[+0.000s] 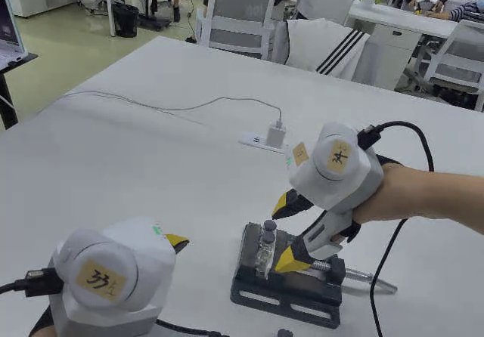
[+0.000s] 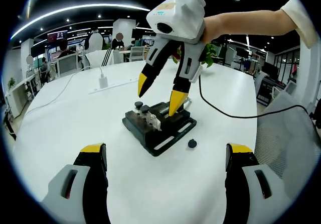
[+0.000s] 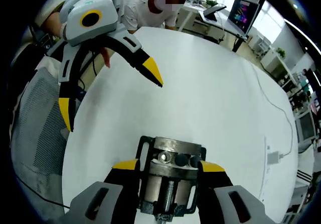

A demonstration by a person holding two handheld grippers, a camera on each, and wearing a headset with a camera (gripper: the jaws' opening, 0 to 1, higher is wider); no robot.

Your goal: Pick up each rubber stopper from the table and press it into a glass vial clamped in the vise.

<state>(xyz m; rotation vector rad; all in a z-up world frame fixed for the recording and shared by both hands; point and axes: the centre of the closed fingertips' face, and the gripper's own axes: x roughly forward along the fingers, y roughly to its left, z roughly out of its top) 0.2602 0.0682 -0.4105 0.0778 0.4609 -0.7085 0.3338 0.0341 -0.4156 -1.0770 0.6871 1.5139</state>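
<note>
1. I'm hovering my right claw [image 2: 159,94] just above the black metal bench vise [image 2: 155,133], its yellow-tipped jaws spread apart and carrying nothing. In the right gripper view they're standing to either side of the vise body.
2. I'm holding my left claw [image 2: 166,151] back over the white table [image 2: 75,113], well apart from the vise. Its jaws are also splayed wide, with nothing between them.
3. I'm judging the job as partly done and between stoppers: some vials are already plugged, and no stopper is in either claw.
4. Counting the small clear glass vials clamped in a row in the vise, I'm making out three. Two are wearing dark rubber stoppers [image 3: 178,159]. The third vial [image 3: 163,157] is showing an open mouth from above.
5. Counting the stoppers left on the table, I'm seeing one small round dark rubber stopper [image 2: 192,143], lying just beside the vise on the side nearer me.
6. The next move, as I'm reading it, calls for:
   - lifting a claw clear of the vise and lowering it over that loose stopper;
   - pinching the stopper squarely so it isn't rolling away;
   - carrying it to the open vial and pressing straight down, since a slanted push risks tipping the glass or skating off its rim.
</note>
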